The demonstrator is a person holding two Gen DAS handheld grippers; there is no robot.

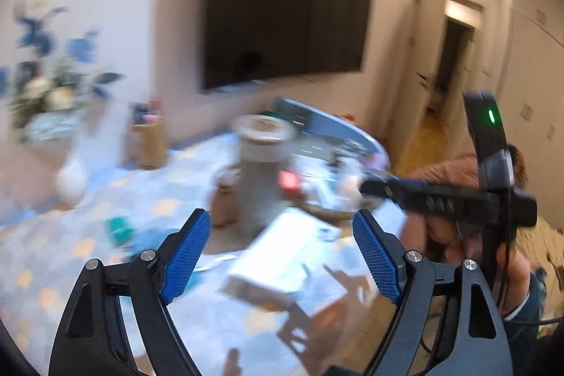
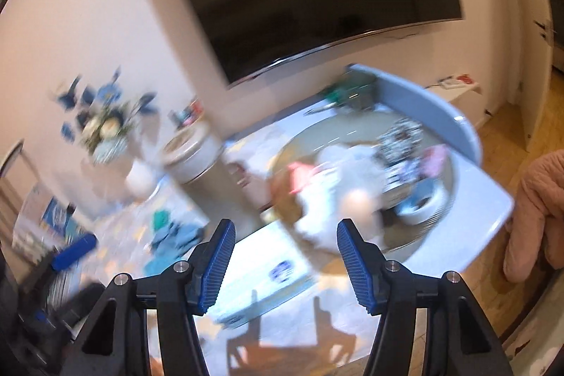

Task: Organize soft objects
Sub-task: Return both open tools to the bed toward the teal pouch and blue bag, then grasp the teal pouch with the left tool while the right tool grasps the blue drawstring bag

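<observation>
Both views are motion-blurred. My left gripper (image 1: 281, 217) stands open over the patterned table, nothing between its blue pads (image 1: 187, 256). My right gripper (image 2: 288, 226) is open too, with nothing between its pads; in the left wrist view it shows side-on at the right (image 1: 373, 188), held by a hand. A teal and blue heap of cloth (image 2: 172, 235) lies on the table left of the right gripper, also seen as the teal cloth (image 1: 121, 229). On the round tray (image 2: 352, 129) sit a white soft lump (image 2: 335, 171), a pink cloth (image 2: 435, 161) and a black-and-white patterned piece (image 2: 402, 136).
A grey lidded canister (image 1: 261, 164) stands mid-table, a flat white box (image 1: 285, 252) before it. A blue-white bowl (image 2: 419, 203) sits on the tray. A flower vase (image 1: 70, 178), a wooden holder (image 1: 149, 143) and a wall TV (image 1: 282, 6) line the back. A pink padded garment (image 2: 539, 199) hangs right.
</observation>
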